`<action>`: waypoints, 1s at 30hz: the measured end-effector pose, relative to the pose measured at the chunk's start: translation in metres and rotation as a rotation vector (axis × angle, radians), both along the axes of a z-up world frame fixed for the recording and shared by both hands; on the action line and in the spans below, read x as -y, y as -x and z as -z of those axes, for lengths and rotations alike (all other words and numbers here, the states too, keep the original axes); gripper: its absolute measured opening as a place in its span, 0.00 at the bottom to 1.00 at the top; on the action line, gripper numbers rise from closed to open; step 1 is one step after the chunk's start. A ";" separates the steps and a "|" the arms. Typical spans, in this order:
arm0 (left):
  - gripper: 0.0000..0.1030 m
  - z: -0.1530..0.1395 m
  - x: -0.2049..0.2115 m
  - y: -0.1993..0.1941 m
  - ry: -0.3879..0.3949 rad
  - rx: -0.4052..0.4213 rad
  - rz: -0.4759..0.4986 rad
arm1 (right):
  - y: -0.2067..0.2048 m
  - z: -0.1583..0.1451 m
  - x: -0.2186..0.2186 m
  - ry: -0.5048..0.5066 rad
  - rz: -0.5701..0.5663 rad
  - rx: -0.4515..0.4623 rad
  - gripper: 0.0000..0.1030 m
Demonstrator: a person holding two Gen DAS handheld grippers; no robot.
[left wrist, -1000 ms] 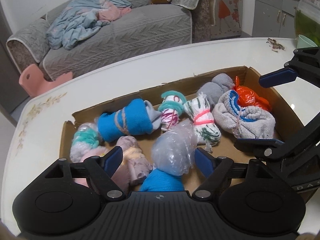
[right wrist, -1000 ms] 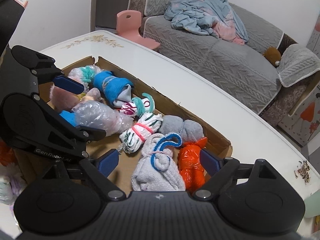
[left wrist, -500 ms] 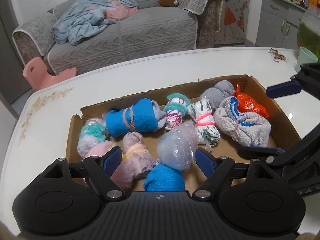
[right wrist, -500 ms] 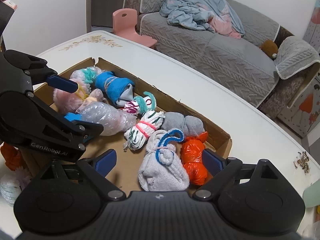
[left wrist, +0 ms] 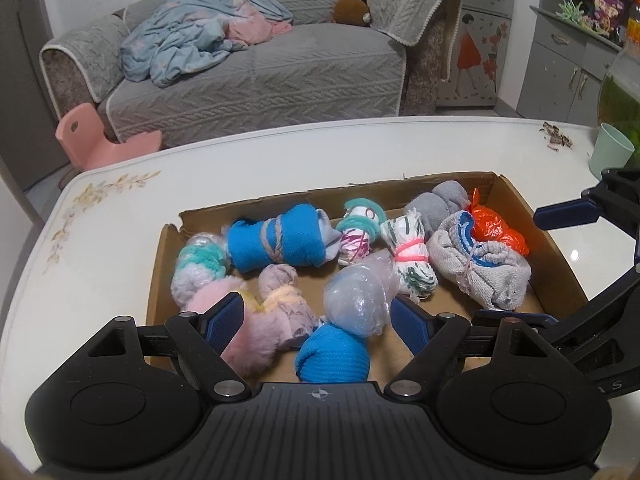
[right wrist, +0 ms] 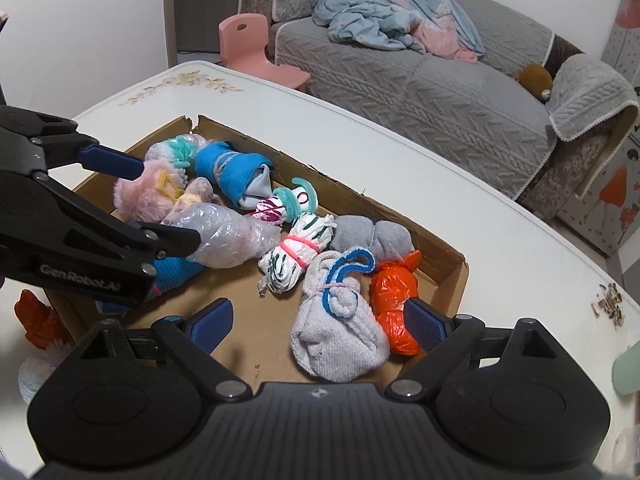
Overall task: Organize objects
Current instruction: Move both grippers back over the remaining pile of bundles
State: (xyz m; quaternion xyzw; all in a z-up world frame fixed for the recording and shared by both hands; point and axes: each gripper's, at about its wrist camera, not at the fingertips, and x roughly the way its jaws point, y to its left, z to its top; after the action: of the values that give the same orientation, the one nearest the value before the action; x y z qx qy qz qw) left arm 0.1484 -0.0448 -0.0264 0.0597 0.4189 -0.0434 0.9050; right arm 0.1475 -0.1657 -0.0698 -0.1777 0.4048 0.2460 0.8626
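A shallow cardboard box (left wrist: pixel 560 256) stands on the white worktop (left wrist: pixel 280 160), near its front edge, and holds about ten small bundles. The left tongs (left wrist: pixel 318 320) hang over the box's near wall with the jaws apart; a clear plastic bundle (left wrist: pixel 360 300) and a blue sock (left wrist: pixel 334 360) lie between them, not pressed. The right tongs (right wrist: pixel 316 322) are also apart, above the box's right end, with a grey bundle (right wrist: pixel 340 340) and an orange bag (right wrist: pixel 390 300) between the jaws, unclamped.
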 end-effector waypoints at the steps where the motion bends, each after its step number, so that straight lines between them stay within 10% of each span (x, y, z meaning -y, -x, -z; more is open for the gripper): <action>1: 0.82 0.000 -0.001 0.002 0.001 0.002 -0.005 | 0.001 0.000 0.001 -0.008 0.002 -0.006 0.88; 30: 0.82 -0.012 -0.059 0.073 0.069 0.050 -0.103 | 0.047 -0.008 -0.004 -0.105 0.040 -0.021 0.92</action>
State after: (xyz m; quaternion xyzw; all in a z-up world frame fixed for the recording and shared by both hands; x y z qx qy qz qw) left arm 0.0757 0.0138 -0.0145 0.0081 0.3969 -0.0096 0.9178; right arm 0.1000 -0.1613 -0.0614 -0.1218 0.4037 0.2516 0.8712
